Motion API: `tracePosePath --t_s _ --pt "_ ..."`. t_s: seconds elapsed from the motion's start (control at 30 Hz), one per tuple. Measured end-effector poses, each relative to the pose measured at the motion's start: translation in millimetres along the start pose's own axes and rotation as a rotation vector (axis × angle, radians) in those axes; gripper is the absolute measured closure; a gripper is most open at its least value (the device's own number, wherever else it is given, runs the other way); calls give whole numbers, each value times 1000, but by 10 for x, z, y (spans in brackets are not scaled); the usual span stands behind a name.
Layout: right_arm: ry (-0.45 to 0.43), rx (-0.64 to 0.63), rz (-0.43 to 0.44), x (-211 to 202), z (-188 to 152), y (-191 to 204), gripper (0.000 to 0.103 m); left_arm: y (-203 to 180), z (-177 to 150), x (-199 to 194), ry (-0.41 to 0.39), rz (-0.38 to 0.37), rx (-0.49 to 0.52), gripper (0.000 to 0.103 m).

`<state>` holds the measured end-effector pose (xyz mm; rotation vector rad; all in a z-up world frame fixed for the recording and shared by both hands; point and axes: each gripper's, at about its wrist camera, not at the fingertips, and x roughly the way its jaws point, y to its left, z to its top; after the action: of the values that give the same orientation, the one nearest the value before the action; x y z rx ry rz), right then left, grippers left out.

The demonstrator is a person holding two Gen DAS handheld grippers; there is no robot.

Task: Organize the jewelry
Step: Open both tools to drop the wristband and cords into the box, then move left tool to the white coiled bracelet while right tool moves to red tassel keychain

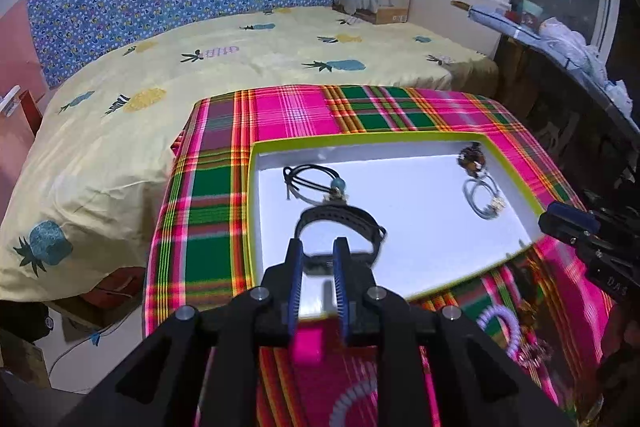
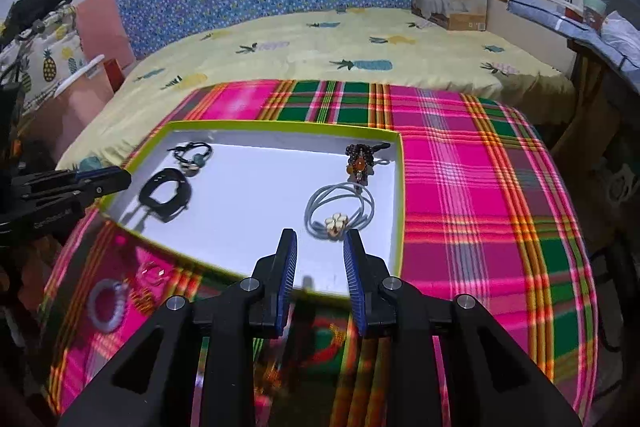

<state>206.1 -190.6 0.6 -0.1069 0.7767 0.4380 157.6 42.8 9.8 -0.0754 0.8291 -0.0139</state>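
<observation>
- Hovering the left hand-held gripper (image 1: 318,247), jaws narrowly parted and empty, over the black band (image 1: 340,229) lying in the tray (image 1: 252,211).
- Risking snagging that band while lifting away.
- Holding the right hand-held gripper (image 2: 320,239) parted, empty, near the grey cord bracelet (image 2: 340,211); lilac coil bracelet (image 2: 106,305) waiting on the bench (image 2: 480,187).

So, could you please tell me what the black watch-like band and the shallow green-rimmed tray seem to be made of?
The black watch-like band looks like matte rubber or silicone: it holds a springy loop, and the left wrist view shows a row of strap holes. The shallow green-rimmed tray looks like cardboard, probably a box lid: thin straight walls, a flat white matte floor, a lime paper-like edge. Neither can be confirmed by sight alone.
</observation>
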Motion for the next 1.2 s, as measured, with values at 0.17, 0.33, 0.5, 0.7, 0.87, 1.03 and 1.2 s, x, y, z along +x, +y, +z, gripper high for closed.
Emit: tracePosePath --t_s 0.17,0.33,0.5,0.7,0.87,1.03,1.2 --pt "-29 11 9 -315 -140 54 78 -51 -171 -207 -20 -14 9 86" --pt "-47 26 22 -559 -297 115 78 -68 -354 -388 -24 -15 10 86" --pt "-42 30 25 -712 -470 172 78 -53 -524 -541 -29 -11 7 86" --pt "-38 43 31 -840 -650 227 78 -36 -686 -678 -33 -15 2 86" --pt "-39 59 38 -908 -748 240 78 -64 -796 -717 -25 -25 2 86" --pt "-34 69 39 -930 -801 224 78 -73 -848 -712 -15 -29 -3 86" --pt "-30 74 43 -914 -823 222 78 -70 -866 -704 -10 -33 -4 86"
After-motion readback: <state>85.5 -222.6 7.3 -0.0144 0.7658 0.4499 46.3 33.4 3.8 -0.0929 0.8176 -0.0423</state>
